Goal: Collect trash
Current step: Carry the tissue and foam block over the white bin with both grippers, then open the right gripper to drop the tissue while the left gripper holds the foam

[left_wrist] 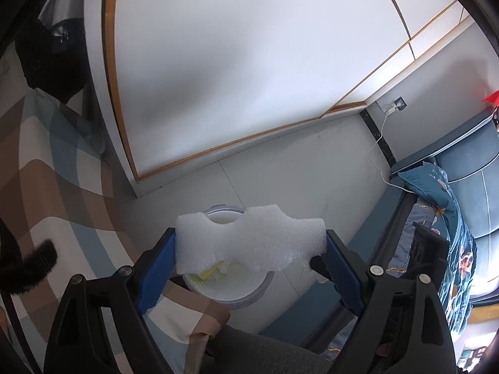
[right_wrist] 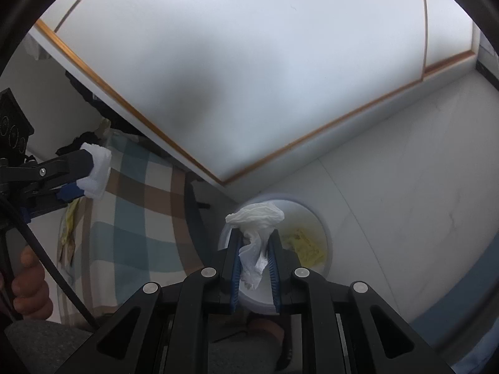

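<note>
Both loaded over the white trash bin (right_wrist: 324, 227) on the floor: right gripper (right_wrist: 255, 249) clamps a crumpled tissue (right_wrist: 257, 221), left gripper (left_wrist: 251, 246) grips a foam scrap (left_wrist: 249, 240); centre each over the opening, then release.

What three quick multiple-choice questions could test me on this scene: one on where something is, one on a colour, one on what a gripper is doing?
1. Where is the trash bin?
A. on the floor below the grippers
B. on the bed
C. on a shelf

2. What colour are the gripper finger pads?
A. red
B. blue
C. green

3. What is the right gripper doing?
A. hanging open
B. gripping a bottle
C. pinching a crumpled tissue

Answers: A, its rim rests on floor tiles; B, blue shows in both views; C, tissue sits between the fingers.
</note>
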Available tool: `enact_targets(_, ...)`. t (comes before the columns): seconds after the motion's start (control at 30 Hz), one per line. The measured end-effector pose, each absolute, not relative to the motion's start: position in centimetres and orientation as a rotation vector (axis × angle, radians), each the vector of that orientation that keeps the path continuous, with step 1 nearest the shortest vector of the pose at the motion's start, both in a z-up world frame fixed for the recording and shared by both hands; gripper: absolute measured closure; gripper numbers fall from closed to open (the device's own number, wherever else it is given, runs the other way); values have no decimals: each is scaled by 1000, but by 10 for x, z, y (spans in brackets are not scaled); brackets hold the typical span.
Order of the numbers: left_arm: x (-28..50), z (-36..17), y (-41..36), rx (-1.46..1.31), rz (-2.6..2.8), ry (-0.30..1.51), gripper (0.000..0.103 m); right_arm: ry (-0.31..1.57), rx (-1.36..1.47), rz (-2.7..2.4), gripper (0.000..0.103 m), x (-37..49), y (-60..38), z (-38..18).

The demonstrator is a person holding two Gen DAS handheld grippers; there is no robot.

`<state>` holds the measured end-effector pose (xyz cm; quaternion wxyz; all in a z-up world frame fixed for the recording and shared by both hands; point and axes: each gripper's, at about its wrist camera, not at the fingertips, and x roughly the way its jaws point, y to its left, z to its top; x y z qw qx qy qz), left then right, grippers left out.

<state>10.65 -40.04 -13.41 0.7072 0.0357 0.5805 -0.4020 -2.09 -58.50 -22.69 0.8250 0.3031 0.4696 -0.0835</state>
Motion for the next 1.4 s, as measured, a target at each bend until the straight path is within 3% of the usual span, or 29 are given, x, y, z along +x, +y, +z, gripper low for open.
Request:
enact_targets(0.3, 114, -164, -420, 78, -936, 1400, 16, 1149, 685, -143, 86, -1, -569, -302)
enact_targets(0.53, 115, -179, -431, 75, -935, 1459, 16, 1203, 698, -98, 84, 13, -562, -326)
enact_targets(0.67, 118, -183, -431, 78, -922, 1475, 16, 1201, 710, -57, 68, 10, -559, -327)
enact_targets(0.83, 117, -187, -434, 90, -914, 1477, 16, 1190, 755, -54, 63, -3, -569, -325)
enact_targets(1.13, 112, -202, -439, 132, -893, 1527, 16, 1118, 858, -139, 46, -29, -593, -319)
enact_targets(1.4, 106, -225, -448, 210, -842, 1630, 15, 1087, 855, -254, 40, -42, -607, -311)
